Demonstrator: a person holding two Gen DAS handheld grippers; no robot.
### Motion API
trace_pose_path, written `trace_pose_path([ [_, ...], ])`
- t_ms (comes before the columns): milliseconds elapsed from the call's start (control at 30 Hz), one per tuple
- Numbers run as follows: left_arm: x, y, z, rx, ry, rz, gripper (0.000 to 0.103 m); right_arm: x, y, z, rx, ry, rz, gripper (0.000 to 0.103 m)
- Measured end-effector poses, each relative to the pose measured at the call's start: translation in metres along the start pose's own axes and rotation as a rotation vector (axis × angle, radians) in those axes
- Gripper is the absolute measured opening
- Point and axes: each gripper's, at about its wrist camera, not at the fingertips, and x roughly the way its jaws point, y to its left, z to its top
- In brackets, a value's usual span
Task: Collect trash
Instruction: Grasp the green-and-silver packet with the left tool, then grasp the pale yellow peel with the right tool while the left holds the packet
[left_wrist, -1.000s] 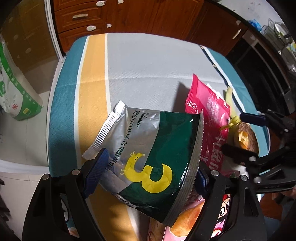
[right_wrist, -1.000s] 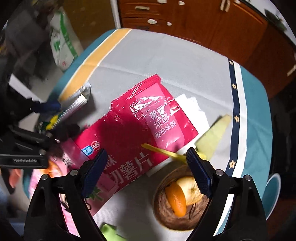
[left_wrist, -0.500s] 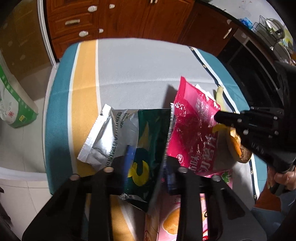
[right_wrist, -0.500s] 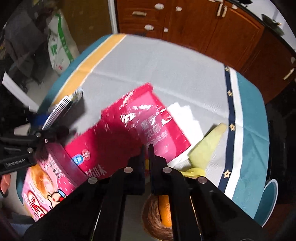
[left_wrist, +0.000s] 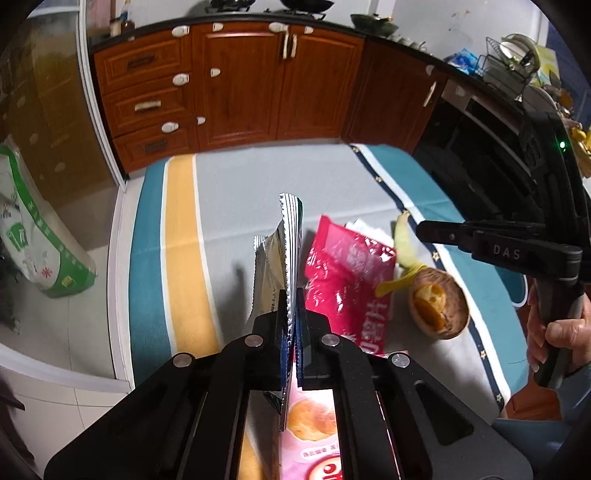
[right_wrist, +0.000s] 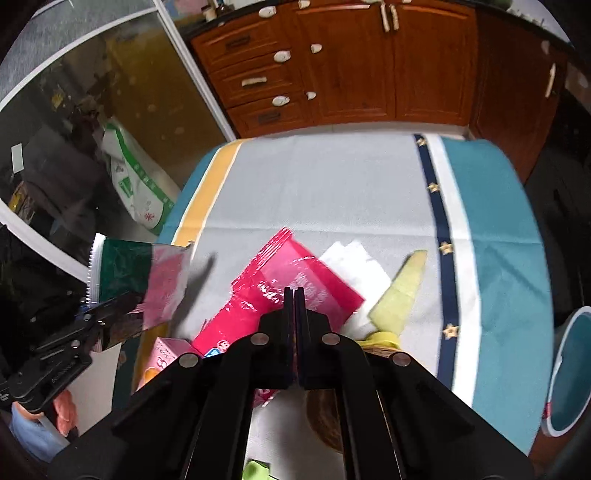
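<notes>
Above the surface (left_wrist: 332, 184), left gripper (left_wrist: 291, 321) is clamped on the green-silver pouch (left_wrist: 288, 236), held edge-on. Right gripper (right_wrist: 294, 295) fully closed, over the red chip bag (right_wrist: 280, 280); can't tell if it's pinching anything.

Legible: "DAS" in pale letters on the right hand-held gripper (left_wrist: 423, 228), on its black body. Chinese characters on the red snack bag (left_wrist: 347, 284) are partly readable: "薯片".

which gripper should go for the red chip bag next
Right. The right gripper is shut with nothing visibly in it and sits directly over the red chip bag. The left gripper is clamped on the green and silver bag.
</notes>
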Motion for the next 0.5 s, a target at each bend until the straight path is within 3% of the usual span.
trace_pose_path([
  [100, -0.004, -0.005, 0.001, -0.008, 0.002, -0.036, 0.003, 0.004, -0.006, -0.006, 0.001, 0.065, 0.035, 0.002],
  [300, 0.005, -0.034, -0.002, 0.034, 0.017, -0.112, 0.003, 0.021, -0.040, -0.016, 0.097, 0.129, 0.018, 0.004],
  [333, 0.008, -0.036, -0.001, 0.037, 0.022, -0.118, 0.003, 0.022, -0.044, -0.017, 0.108, 0.132, 0.015, 0.007],
  [400, 0.018, -0.040, 0.001, 0.034, 0.040, -0.142, 0.003, 0.026, -0.057, -0.018, 0.140, 0.140, 0.015, 0.032],
  [500, 0.029, -0.041, 0.005, 0.021, 0.059, -0.180, 0.003, 0.030, -0.069, -0.020, 0.169, 0.138, 0.010, 0.037],
])
